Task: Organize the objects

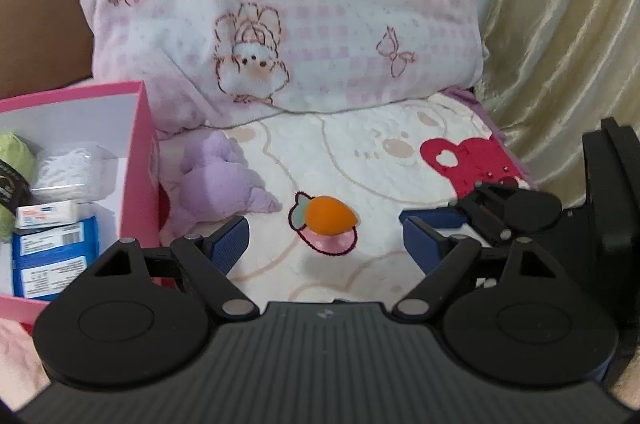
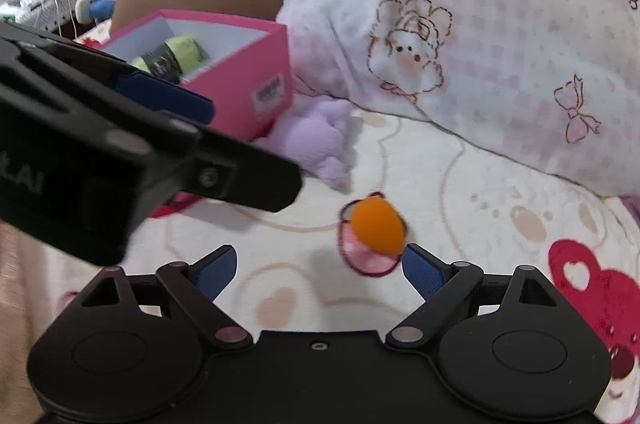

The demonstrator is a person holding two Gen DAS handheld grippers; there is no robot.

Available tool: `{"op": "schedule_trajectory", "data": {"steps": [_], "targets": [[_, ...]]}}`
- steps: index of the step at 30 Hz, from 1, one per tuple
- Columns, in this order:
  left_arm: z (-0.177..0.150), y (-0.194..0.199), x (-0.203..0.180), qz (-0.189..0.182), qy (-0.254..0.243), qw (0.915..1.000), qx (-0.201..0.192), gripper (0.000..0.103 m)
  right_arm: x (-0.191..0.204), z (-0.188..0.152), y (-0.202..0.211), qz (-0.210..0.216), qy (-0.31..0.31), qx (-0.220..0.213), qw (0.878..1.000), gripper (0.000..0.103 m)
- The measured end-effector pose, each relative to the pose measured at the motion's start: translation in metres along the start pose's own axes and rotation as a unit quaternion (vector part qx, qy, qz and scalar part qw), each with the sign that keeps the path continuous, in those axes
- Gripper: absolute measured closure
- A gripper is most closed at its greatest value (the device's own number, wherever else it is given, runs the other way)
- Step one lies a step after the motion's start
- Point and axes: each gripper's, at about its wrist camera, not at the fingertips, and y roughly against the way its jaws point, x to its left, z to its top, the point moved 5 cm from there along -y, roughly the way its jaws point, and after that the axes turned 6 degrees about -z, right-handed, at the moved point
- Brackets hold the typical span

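The small orange egg-shaped foam toy [image 1: 329, 215] lies on my cream fleece blanket printed with bears and red hearts [image 1: 360, 152], resting on a pink strawberry motif in the fabric. It sits ahead of my left claw [image 1: 325, 238], roughly on the line between its blue-padded fingers [image 1: 230, 242], clear of both pads. That claw stands wide with nothing in it. My right claw [image 2: 320, 266] is spread wide too and carries nothing; from its own camera the orange toy lies just beyond its right blue pad [image 2: 420, 266], very near the tip, though I cannot tell whether they touch.

Just to the left of the toy a lilac plush toy [image 1: 216, 180] slumps on the blanket, against the wall of a pink cardboard box with a white inside [image 1: 140, 160]. In the box I see a green bundle with a dark band [image 2: 176, 54], a white fluffy item [image 1: 68, 164], a small white carton [image 1: 46, 214] and a blue-and-white packet [image 1: 54, 256].

Behind everything leans a large pillow in pink-checked fabric with rabbit drawings [image 1: 280, 4]. A brown cushion with a white cloud patch [image 1: 32, 4] stands to its left, and gold satin drapery [image 1: 568, 24] hangs to its right.
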Motion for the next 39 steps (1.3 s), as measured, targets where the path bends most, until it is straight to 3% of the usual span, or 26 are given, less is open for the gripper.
{"op": "schedule_trajectory", "data": {"steps": [7, 11, 15, 21, 27, 32, 35, 39], "targets": [[-0.013, -0.031, 0.006, -0.031, -0.003, 0.9994, -0.012, 0.022, -0.024, -0.003, -0.023, -0.005, -0.073, 0.025, 0.997, 0.011], [-0.016, -0.042, 0.015, -0.032, 0.001, 0.9994, -0.012, 0.022, -0.02, -0.007, -0.032, -0.017, -0.065, 0.033, 0.997, 0.011], [-0.017, -0.05, 0.021, -0.055, 0.007, 0.9982, -0.022, 0.022, -0.015, -0.009, -0.037, -0.027, -0.037, 0.037, 0.998, 0.011], [-0.02, -0.068, 0.029, -0.085, 0.034, 0.9947, -0.045, 0.027, -0.018, -0.011, -0.052, -0.023, -0.058, 0.067, 0.996, 0.011], [-0.022, -0.081, 0.038, -0.07, 0.02, 0.9954, -0.063, 0.027, -0.026, -0.009, -0.063, -0.04, -0.063, 0.075, 0.994, 0.011], [-0.023, -0.093, 0.054, -0.075, 0.048, 0.9944, -0.057, 0.033, -0.028, -0.003, -0.072, -0.042, -0.067, 0.077, 0.994, 0.011], [-0.023, -0.095, 0.054, -0.076, 0.044, 0.9948, -0.052, 0.036, -0.024, -0.003, -0.075, -0.038, -0.055, 0.072, 0.995, 0.017], [-0.023, -0.093, 0.049, -0.092, 0.041, 0.9933, -0.057, 0.047, -0.021, -0.002, -0.075, -0.045, -0.043, 0.075, 0.995, 0.033]]}}
